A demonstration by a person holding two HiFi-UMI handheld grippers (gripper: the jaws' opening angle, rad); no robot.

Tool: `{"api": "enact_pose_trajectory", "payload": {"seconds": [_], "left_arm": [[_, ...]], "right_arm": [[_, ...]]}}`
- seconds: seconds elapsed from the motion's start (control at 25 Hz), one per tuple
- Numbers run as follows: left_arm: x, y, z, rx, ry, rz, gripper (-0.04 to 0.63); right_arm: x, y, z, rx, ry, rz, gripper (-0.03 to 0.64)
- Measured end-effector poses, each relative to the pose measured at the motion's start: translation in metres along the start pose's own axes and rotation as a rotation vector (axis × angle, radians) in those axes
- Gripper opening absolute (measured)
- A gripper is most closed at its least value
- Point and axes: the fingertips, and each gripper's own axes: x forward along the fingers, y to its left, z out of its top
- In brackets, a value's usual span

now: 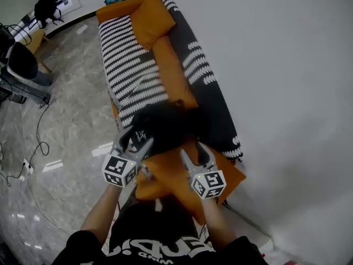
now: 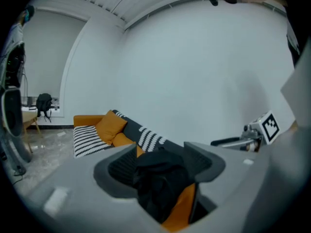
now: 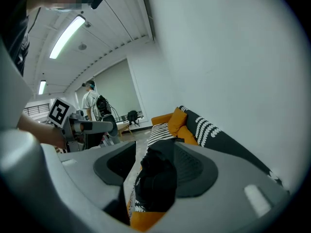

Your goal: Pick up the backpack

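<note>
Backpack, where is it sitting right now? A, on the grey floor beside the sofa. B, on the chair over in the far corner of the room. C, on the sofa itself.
C: in the head view the black backpack lies on the seat of the sofa, at the end nearest the person, not on the floor or the chair.

- Our left forearm (image 1: 102,214) and right forearm (image 1: 222,221) reach forward side by side.
- Our left gripper (image 1: 139,138) tilts slightly downward, its fingers (image 2: 121,171) spread apart.
- Our right gripper (image 1: 196,154) is angled alike, fingers apart, seemingly clamping nothing.
</note>
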Motion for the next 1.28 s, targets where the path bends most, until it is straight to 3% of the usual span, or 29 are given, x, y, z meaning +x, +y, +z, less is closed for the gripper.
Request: {"api": "enact_pose_trajectory", "payload": {"seconds": [0.36, 0.64, 1.04, 1.2, 1.28], "left_arm": [[0.091, 0.062, -0.064, 0.023, 0.105, -0.037, 0.349], [0.162, 0.083, -0.13, 0.061, 0.163, -0.08, 0.367], [0.198, 0.095, -0.163, 0.047, 0.198, -0.119, 0.367], [0.204, 0.097, -0.166, 0.034, 0.198, -0.141, 0.345], [0.206, 0.097, -0.164, 0.017, 0.195, -0.146, 0.254]], "right_arm": [[0.076, -0.048, -0.054, 0.056, 0.076, -0.045, 0.25], [0.12, -0.085, -0.11, 0.084, 0.133, -0.039, 0.255], [0.134, -0.104, -0.126, 0.088, 0.127, -0.088, 0.227], [0.141, -0.108, -0.132, 0.093, 0.133, -0.119, 0.201], [0.142, -0.114, -0.131, 0.099, 0.131, -0.136, 0.14]]}}
